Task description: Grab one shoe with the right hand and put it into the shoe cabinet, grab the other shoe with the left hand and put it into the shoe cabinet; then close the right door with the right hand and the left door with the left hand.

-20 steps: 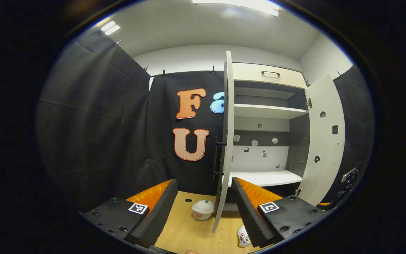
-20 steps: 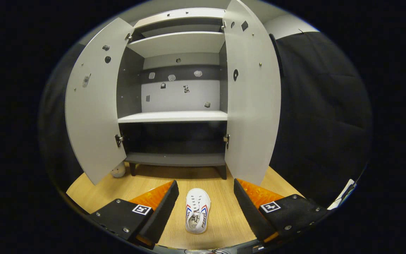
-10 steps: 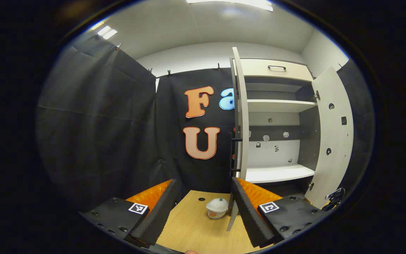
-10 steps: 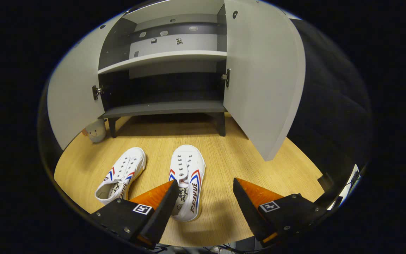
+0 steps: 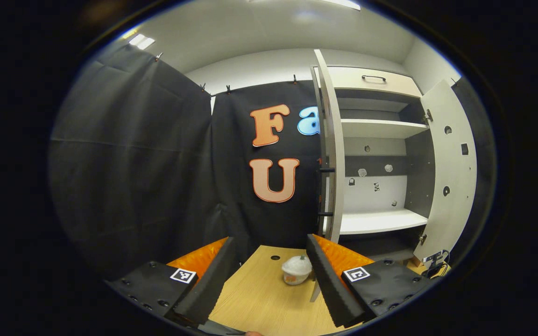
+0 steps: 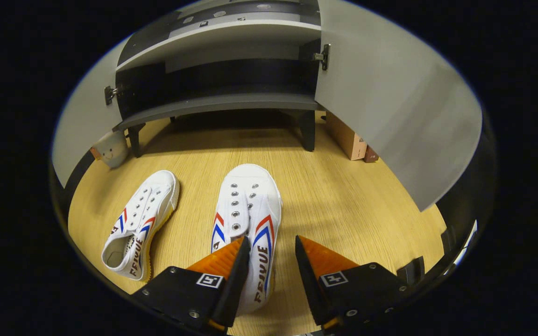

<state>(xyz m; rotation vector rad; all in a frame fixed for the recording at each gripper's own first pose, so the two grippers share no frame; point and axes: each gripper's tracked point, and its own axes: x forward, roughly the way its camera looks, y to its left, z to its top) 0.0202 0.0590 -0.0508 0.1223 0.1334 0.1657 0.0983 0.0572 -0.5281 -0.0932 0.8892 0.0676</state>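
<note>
Left of the right gripper (image 6: 272, 261), well apart, one canvas shoe (image 6: 139, 219) lies on the wood floor (image 6: 343, 205). Between its half-closed fingers sits the heel side wall of the other shoe (image 6: 248, 219), not clearly pinched. Light and soft, the shoe probably collapses under pressure; the stiffer heel rim looks the best hold. Ahead stands the shoe cabinet (image 6: 217, 100). The left gripper (image 5: 269, 275) hangs wide open and empty.

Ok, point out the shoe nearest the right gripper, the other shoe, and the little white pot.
near shoe (image 6: 246, 207), right gripper view, lace area
other shoe (image 6: 144, 212), right gripper view, upper
white pot (image 5: 296, 270), left gripper view, side
</note>
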